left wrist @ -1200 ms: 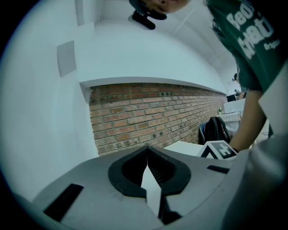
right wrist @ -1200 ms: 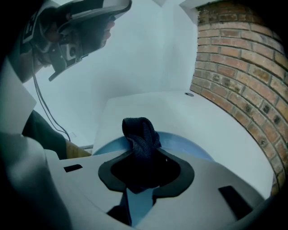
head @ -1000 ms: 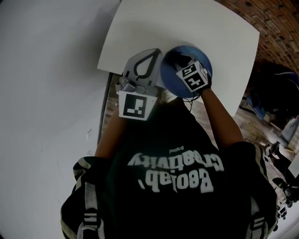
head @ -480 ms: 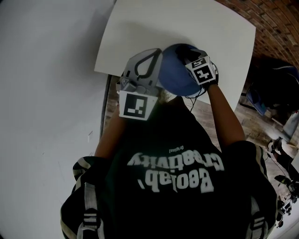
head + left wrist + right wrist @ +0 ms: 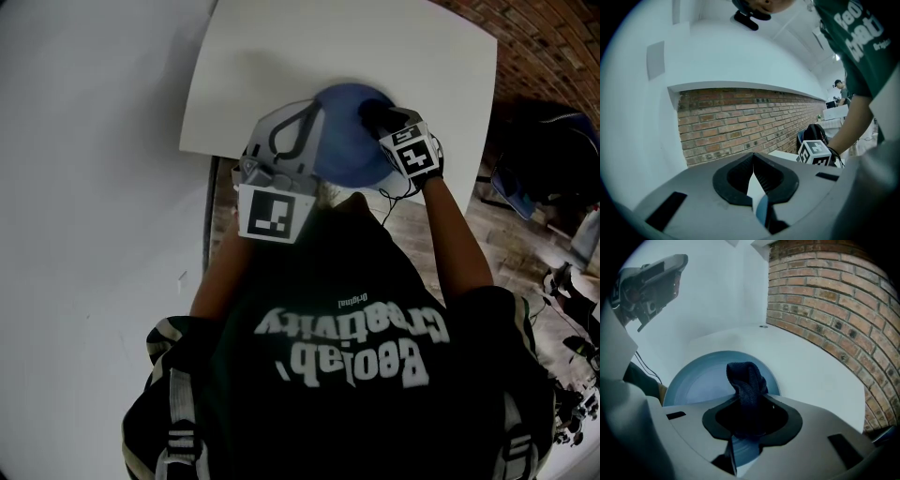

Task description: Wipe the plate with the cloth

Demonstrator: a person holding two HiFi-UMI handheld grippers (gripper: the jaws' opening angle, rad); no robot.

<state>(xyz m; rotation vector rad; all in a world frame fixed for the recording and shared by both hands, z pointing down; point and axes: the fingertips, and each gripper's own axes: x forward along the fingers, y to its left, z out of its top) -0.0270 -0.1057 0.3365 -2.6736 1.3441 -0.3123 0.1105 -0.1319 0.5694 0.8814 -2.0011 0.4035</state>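
The blue plate (image 5: 342, 141) is held tilted over the near edge of the white table (image 5: 281, 56). My left gripper (image 5: 302, 131) is shut on the plate's left rim; in the left gripper view a thin edge of the plate (image 5: 761, 211) shows pinched between the jaws of my left gripper (image 5: 753, 180). My right gripper (image 5: 380, 117) is shut on a dark blue cloth (image 5: 746, 378), which is bunched and pressed against the plate's face (image 5: 701, 380) near its right side. The cloth (image 5: 372, 112) shows as a dark lump in the head view. The right gripper (image 5: 749, 416) hides the plate's near part.
A brick wall (image 5: 740, 122) stands behind the table, with a dark backpack (image 5: 815, 133) on the floor to the right. The table's bare top (image 5: 811, 376) stretches beyond the plate. The person's torso fills the lower head view.
My right gripper has slid the cloth rightward across the plate, from near its middle toward the right rim. The left gripper keeps its hold on the plate.
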